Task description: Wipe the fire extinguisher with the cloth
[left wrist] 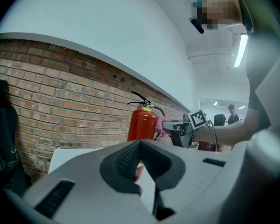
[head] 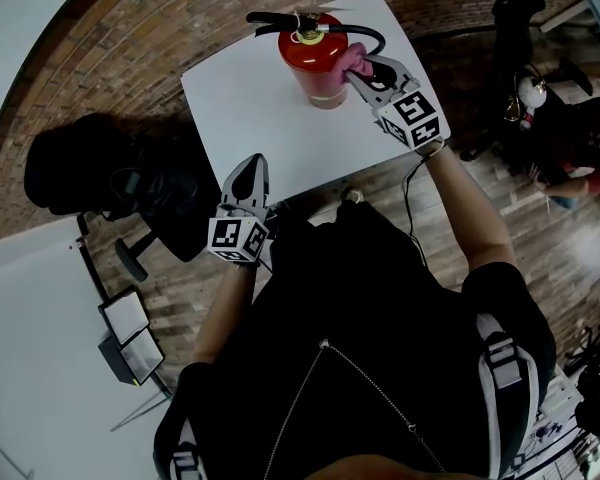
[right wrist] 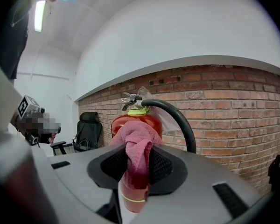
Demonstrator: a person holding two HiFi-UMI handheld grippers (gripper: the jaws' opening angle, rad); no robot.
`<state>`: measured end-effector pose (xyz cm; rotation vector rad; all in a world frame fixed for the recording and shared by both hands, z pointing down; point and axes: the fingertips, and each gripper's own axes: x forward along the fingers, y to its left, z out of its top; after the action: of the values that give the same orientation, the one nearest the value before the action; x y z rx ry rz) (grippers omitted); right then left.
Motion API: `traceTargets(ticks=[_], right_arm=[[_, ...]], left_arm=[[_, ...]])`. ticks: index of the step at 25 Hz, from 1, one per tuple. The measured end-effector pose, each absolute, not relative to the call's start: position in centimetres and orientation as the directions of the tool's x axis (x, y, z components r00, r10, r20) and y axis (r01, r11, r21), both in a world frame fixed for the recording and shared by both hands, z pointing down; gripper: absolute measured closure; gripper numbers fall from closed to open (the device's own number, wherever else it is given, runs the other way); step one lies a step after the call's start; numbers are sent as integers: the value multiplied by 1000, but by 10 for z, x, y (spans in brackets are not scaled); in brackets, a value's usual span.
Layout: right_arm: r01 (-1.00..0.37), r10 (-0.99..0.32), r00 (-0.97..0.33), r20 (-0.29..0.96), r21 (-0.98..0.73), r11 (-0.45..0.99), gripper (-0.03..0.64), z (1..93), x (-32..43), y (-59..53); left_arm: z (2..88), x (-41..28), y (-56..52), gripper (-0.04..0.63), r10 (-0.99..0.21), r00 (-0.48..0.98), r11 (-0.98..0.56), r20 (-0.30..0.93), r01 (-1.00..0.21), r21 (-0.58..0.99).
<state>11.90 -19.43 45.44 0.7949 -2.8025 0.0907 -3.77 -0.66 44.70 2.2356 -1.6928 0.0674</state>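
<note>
The red fire extinguisher (head: 315, 63) stands upright on a white table (head: 250, 118), towards the table's far edge, with a brick wall (left wrist: 60, 106) behind it. Its black hose (head: 365, 33) arches from the valve at the top and curves down the side facing the right gripper.

The right gripper (head: 365, 73) comes in at the extinguisher's right side, level with the upper part of the cylinder. Its jaws are clenched on a pink cloth (head: 354, 60). In the right gripper view, the cloth (right wrist: 136, 148) bunches out above the pads and hangs down between them, and its bunched end presses against the red body of the extinguisher (right wrist: 135, 120) just under the yellow-green collar. The hose (right wrist: 177, 115) loops over just to the right of the cloth.

The left gripper (head: 250, 173) hangs well apart from the extinguisher, at the table's near edge on the person's side, pointing towards the cylinder. Its jaws are pressed together with nothing between them; in the left gripper view the pads meet at the tip (left wrist: 140, 146), and the extinguisher (left wrist: 142, 125) rises beyond them, with the other gripper at its right.

A black office chair (head: 90, 173) stands on the floor well to the left of the extinguisher, off the table.
</note>
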Motion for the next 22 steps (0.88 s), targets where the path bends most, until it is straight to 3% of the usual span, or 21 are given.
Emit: traceTargets(ticks=[22], right_arm=[[-516,-487,-808,332,2,856,503,513,115,-192]], left_arm=[[458,-39,3,578,-924,272,-214,270,-951,225]])
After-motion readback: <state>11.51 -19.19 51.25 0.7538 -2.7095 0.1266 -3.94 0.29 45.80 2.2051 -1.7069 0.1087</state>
